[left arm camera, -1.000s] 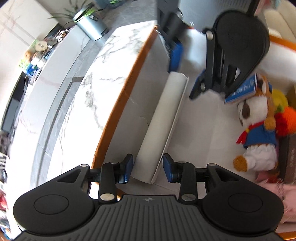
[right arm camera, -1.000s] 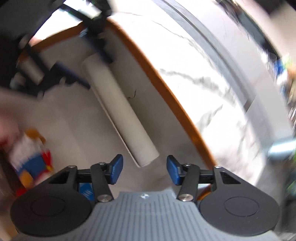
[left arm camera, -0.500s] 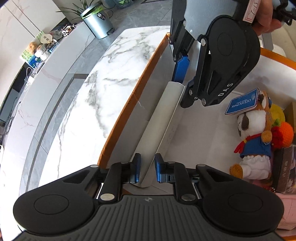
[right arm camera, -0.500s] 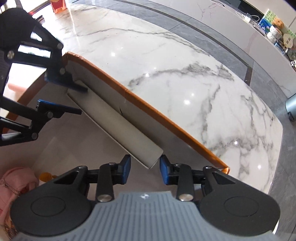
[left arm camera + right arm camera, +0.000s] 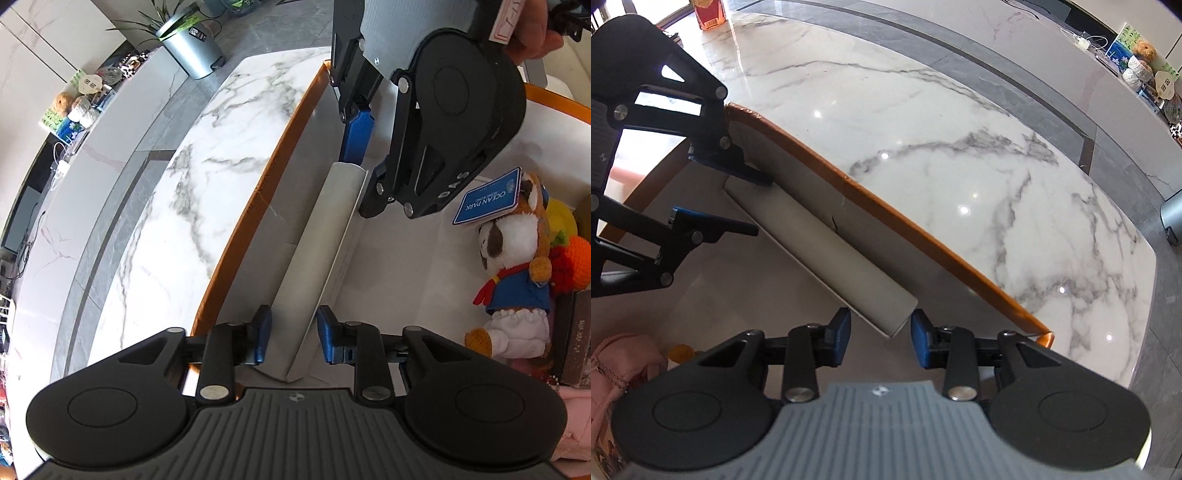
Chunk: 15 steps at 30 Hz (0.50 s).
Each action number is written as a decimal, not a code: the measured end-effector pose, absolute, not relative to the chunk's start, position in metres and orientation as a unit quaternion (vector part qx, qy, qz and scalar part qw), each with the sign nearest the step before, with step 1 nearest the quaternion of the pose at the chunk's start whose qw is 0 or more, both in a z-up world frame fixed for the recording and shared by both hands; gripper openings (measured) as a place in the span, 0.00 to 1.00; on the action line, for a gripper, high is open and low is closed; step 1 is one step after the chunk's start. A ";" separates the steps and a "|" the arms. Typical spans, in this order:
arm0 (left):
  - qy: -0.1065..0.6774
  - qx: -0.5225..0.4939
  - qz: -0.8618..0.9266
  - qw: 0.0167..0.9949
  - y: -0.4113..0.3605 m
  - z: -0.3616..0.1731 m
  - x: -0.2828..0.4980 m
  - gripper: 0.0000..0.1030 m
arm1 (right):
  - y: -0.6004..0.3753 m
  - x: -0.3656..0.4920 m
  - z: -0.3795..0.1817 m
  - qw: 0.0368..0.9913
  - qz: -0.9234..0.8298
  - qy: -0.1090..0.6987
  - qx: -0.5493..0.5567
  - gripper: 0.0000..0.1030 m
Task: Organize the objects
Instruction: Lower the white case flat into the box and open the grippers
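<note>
Marble tabletop [image 5: 960, 155] bears an orange-rimmed box [image 5: 258, 195]. Each opening claw, left [image 5: 293, 338] and right [image 5: 881, 338], straddles an end of the roll [image 5: 317, 251] without pressing. Only the left view shows the plush [image 5: 517, 266] at 3 o'clock, partly cut off.

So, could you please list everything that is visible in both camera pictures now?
rolled sheet: one, pale grey, inside box along its wall
box: one, orange rim, pale inside, on marble table
marble table: one, white with grey veins
plush animal: one, brown-white, blue shirt, blue tag, in box
crochet fruit: orange and yellow, behind plush
pink item: one, box corner
bin: one, silver, floor
left gripper: black, blue fingers, opening, either side of roll's end
right gripper: black, blue fingers, opening, at other end
</note>
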<state>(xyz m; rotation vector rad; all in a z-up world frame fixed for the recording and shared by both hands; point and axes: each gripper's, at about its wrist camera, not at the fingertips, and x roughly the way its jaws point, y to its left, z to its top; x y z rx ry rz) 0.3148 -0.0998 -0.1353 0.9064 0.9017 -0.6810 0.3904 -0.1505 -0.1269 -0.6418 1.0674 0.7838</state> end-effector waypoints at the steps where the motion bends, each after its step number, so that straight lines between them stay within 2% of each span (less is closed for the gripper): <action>1: 0.417 0.412 -0.312 0.748 -0.101 -0.136 0.317 0.36 | -0.151 0.391 -0.126 0.741 0.357 0.489 -0.292 0.37; 10: 0.431 0.425 -0.354 0.713 -0.100 -0.130 0.310 0.36 | -0.153 0.385 -0.128 0.701 0.377 0.512 -0.322 0.30; 15: 0.442 0.412 -0.366 0.707 -0.098 -0.129 0.318 0.36 | -0.152 0.377 -0.127 0.693 0.378 0.504 -0.350 0.30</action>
